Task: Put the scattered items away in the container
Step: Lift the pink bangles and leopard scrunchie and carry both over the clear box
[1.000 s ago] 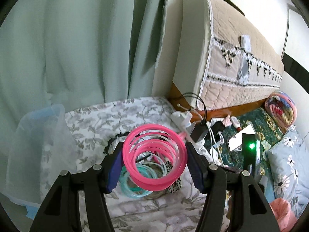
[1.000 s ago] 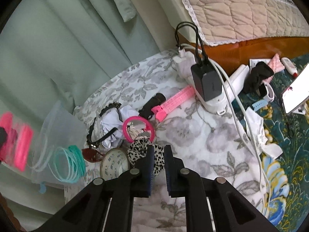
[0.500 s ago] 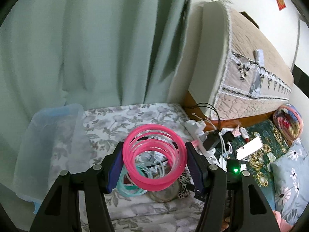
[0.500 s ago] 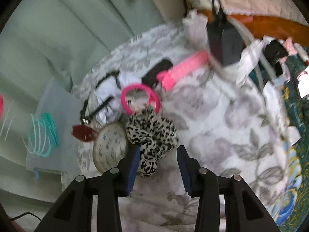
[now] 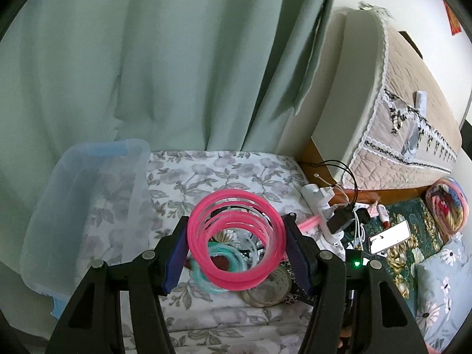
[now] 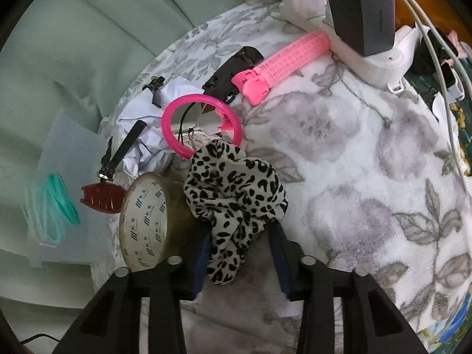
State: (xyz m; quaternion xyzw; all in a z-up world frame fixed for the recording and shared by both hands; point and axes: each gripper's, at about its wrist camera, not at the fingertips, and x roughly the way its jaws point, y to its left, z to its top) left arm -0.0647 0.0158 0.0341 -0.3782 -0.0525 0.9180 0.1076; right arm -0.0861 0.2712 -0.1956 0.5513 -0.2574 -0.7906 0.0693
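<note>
My left gripper [image 5: 237,236] is shut on a bundle of pink rings [image 5: 236,239], held in the air above the flowered blanket; teal and clear rings [image 5: 227,261] dangle from it. The clear plastic container [image 5: 88,206] stands to its left by the curtain. In the right wrist view my right gripper [image 6: 242,265] is open, a finger on each side of a leopard-print scrunchie [image 6: 233,194]. Beside the scrunchie lie a tape roll [image 6: 144,221], a red hair claw [image 6: 100,197], a pink-rimmed mirror [image 6: 203,126], crumpled white paper [image 6: 144,144], a black item [image 6: 233,70] and a pink comb [image 6: 283,59].
A white power strip [image 6: 374,62] with a black charger [image 6: 362,14] and cables sits at the blanket's far right edge. A green curtain [image 5: 147,59] hangs behind, and a quilted headboard [image 5: 398,118] stands to the right. A phone [image 5: 389,233] and pillows lie on the bed.
My right gripper opened and came down around the leopard-print scrunchie. My left gripper carried the pink rings leftward, so the container now shows more fully.
</note>
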